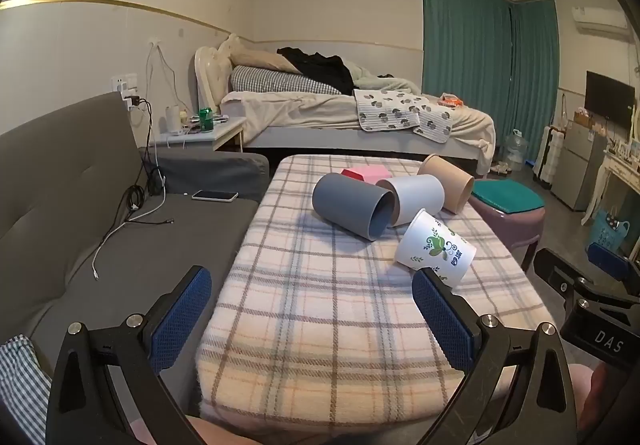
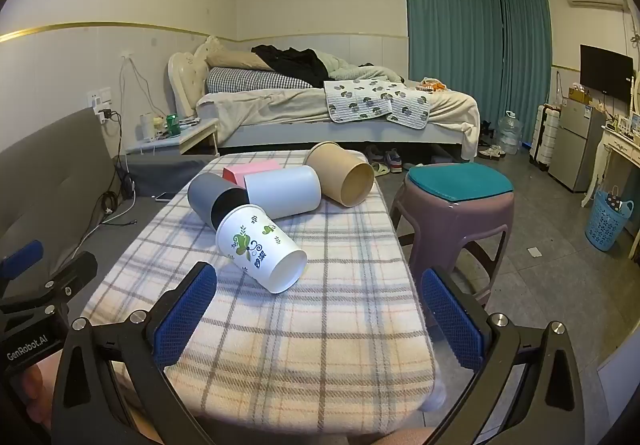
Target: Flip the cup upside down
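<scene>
Several cups lie on their sides on a plaid-covered table (image 1: 320, 325) (image 2: 304, 325). Nearest is a white paper cup with a green floral print (image 1: 436, 245) (image 2: 260, 247). Behind it lie a grey cup (image 1: 354, 211) (image 2: 216, 199), a plain white cup (image 1: 416, 197) (image 2: 282, 191) and a tan cup (image 1: 446, 181) (image 2: 340, 177). My left gripper (image 1: 312, 315) is open and empty over the table's near end. My right gripper (image 2: 318, 311) is open and empty, just short of the floral cup.
A pink and red box (image 1: 364, 174) (image 2: 250, 169) sits behind the cups. A grey sofa (image 1: 80, 205) with a phone (image 1: 215, 196) and cables is to the left. A purple stool with a teal cushion (image 2: 456, 205) stands right of the table. A bed (image 2: 340, 109) is behind.
</scene>
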`<state>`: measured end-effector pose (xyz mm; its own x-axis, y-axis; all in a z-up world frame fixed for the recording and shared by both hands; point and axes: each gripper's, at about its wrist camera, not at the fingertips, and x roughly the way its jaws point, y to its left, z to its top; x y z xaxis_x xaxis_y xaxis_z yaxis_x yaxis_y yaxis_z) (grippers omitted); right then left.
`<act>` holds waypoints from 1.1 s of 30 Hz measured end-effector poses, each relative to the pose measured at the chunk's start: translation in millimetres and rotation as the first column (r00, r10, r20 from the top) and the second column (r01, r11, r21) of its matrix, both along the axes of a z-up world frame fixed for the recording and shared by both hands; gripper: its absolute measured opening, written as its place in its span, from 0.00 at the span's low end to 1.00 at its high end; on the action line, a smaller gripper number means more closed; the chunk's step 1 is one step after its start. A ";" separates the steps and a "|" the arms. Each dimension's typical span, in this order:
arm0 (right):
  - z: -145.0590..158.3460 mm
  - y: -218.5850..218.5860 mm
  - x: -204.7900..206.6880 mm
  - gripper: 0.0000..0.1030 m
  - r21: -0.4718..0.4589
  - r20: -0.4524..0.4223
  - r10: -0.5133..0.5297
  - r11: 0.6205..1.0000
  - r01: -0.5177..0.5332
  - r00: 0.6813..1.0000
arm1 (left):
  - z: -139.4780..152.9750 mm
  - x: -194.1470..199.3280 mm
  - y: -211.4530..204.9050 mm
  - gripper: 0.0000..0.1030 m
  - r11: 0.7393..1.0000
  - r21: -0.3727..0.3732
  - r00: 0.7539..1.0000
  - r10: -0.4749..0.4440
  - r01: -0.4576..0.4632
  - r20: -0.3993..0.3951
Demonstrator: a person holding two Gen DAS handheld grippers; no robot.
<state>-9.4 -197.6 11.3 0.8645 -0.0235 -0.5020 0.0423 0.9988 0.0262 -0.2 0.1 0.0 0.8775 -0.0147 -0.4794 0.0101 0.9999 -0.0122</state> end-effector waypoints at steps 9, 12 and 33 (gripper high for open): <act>-0.3 0.2 0.6 1.00 0.000 0.000 0.000 1.000 0.000 1.000 | -0.8 0.8 0.3 1.00 1.000 -0.003 1.000 0.003 -0.003 -0.004; -0.4 0.2 0.6 1.00 0.000 0.000 -0.001 1.000 0.001 1.000 | -0.4 0.5 0.6 1.00 1.000 -0.005 1.000 0.002 -0.002 -0.003; -1.5 0.7 1.4 1.00 -0.001 -0.003 0.000 1.000 0.000 1.000 | -0.5 0.7 0.6 1.00 1.000 -0.005 1.000 0.002 -0.002 -0.004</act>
<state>-7.9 -196.9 9.8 0.8629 -0.0240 -0.5049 0.0423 0.9988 0.0249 0.4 0.7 -0.5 0.8754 -0.0153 -0.4831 0.0079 0.9998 -0.0173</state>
